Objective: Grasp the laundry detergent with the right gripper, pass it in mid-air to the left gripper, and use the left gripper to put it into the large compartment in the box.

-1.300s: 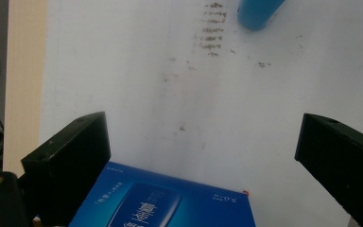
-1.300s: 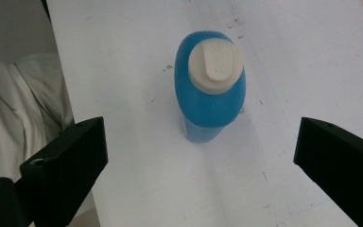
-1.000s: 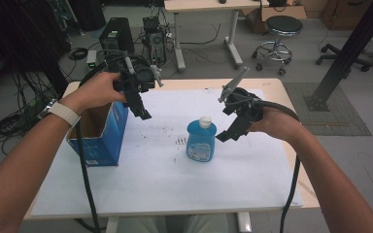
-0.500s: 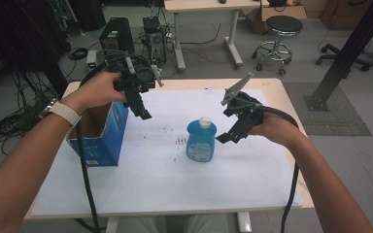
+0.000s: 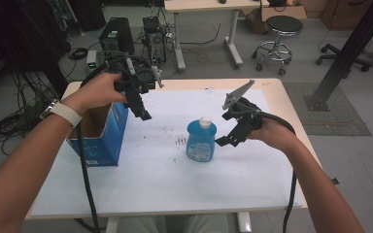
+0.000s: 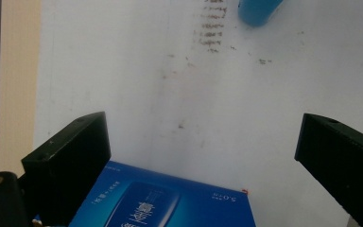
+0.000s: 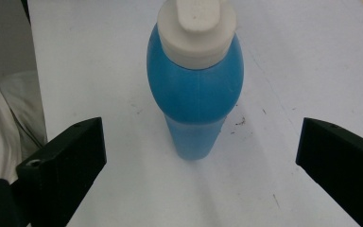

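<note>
A blue bottle with a white cap stands upright at the middle of the white table sheet. In the right gripper view the bottle rises just ahead of the wide-apart jaws. My right gripper is open and hovers just right of the bottle, not touching it. An open blue cardboard box stands at the table's left. My left gripper is open above the box's right edge; the box's printed side lies between its jaws at the bottom of the left gripper view, and the bottle's base is at the top.
The white sheet bears small dark stains left of the bottle. The wooden table edge runs along the right. Behind the table are computer towers, cables, a desk and a stool on the floor.
My right gripper has dropped lower and drawn closer to the bottle's right side. The left gripper stays over the box.
</note>
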`<state>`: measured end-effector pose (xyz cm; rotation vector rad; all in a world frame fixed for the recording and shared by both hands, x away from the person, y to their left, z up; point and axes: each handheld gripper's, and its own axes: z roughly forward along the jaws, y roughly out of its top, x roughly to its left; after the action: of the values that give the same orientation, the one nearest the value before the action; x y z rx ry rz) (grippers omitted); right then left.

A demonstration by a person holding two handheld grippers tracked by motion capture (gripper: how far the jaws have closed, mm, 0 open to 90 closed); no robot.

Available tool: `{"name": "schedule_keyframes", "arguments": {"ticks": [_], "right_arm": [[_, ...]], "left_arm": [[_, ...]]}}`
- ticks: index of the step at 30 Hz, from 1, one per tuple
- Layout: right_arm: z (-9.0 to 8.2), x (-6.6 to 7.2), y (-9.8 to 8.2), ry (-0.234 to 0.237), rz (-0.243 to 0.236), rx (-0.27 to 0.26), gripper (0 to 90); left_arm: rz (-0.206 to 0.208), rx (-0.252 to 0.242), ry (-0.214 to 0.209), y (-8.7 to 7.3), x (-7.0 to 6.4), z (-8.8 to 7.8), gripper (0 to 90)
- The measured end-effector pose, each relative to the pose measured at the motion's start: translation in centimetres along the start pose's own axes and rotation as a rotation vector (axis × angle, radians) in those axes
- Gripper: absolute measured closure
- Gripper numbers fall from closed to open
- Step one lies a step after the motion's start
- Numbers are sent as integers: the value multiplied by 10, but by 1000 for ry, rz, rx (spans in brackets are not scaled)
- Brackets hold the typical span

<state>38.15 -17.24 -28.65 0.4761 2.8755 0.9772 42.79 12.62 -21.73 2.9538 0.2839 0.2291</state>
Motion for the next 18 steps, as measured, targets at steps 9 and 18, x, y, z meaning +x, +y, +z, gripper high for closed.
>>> {"name": "schedule_keyframes", "arguments": {"ticks": [9,18], "right_arm": [[6,0,-8,-2,-2,-48,20],[9,-2,-14,-4,13,-94,18]], "left_arm": [[1,1,-5,2,0,3,46],[3,7,-6,3,0,4,47]]}}
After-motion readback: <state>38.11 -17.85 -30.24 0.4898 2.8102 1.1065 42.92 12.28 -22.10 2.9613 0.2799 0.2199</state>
